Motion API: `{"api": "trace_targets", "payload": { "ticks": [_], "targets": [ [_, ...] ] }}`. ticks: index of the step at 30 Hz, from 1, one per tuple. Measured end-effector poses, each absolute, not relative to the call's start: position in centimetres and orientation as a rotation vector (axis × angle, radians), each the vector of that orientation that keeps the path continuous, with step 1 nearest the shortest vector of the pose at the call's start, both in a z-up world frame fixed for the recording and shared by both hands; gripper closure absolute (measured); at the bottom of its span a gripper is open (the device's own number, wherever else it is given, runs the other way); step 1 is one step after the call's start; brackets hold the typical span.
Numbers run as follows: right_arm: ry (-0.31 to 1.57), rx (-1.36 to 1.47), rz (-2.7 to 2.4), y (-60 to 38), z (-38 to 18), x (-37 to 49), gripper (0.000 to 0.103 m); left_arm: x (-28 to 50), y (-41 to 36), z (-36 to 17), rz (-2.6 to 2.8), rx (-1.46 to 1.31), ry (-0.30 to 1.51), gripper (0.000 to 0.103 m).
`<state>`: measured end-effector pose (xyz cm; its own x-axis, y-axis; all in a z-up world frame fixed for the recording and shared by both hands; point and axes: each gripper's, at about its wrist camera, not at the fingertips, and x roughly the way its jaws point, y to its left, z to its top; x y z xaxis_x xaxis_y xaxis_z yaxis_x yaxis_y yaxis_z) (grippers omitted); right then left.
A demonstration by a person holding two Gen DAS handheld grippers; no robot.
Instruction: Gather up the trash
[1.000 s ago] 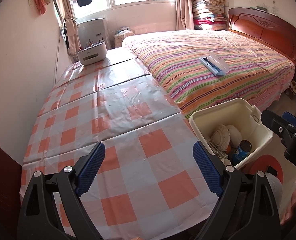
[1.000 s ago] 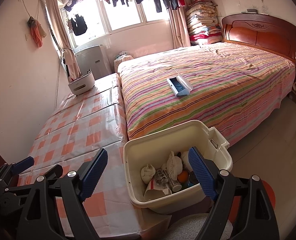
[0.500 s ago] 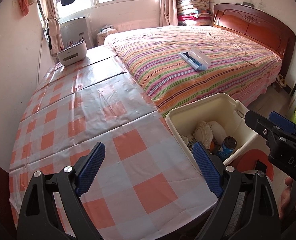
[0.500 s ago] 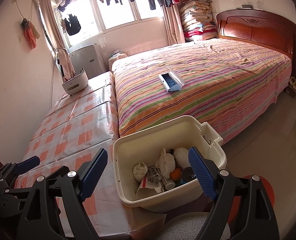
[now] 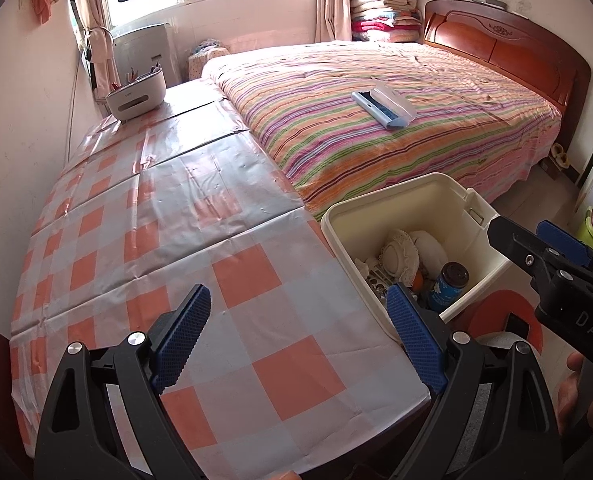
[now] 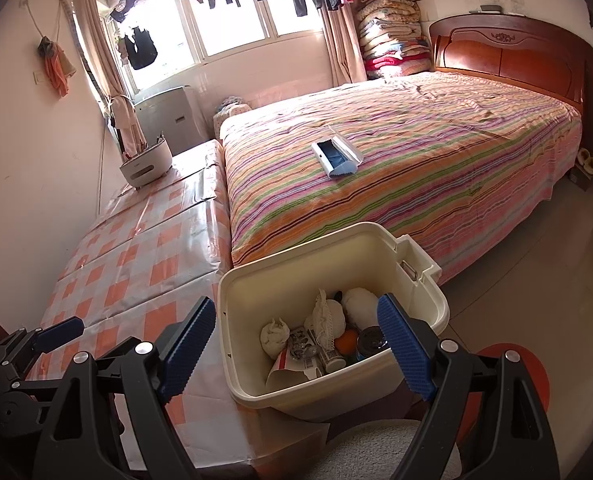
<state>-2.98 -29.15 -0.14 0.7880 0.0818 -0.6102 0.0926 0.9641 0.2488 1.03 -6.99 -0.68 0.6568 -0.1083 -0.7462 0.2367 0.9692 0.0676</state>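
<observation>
Since a second earlier the left gripper (image 5: 296, 340) had swung toward the bin (image 6: 296, 276), which sat between table (image 5: 136, 220) and bed (image 5: 376, 120). Cream, open-topped, it held trash (image 6: 320, 336); both grippers' jaws, left and right (image 6: 296, 340), gaped wide, empty.

White letters "DAS" readable on black body of right gripper (image 5: 564, 256), at 3 o'clock edge of left wrist view; word cut off. Labels on trash in bin (image 6: 424, 316) illegible.
</observation>
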Motion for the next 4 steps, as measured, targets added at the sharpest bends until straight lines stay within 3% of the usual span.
{"api": "trace_targets", "payload": {
  "ticks": [4],
  "targets": [
    [0.669, 0.271, -0.003, -29.05, -0.26, -2.85, 0.022, 1.12, -6.64, -0.67, -0.192, 0.152, 0.835, 0.015]
  ]
}}
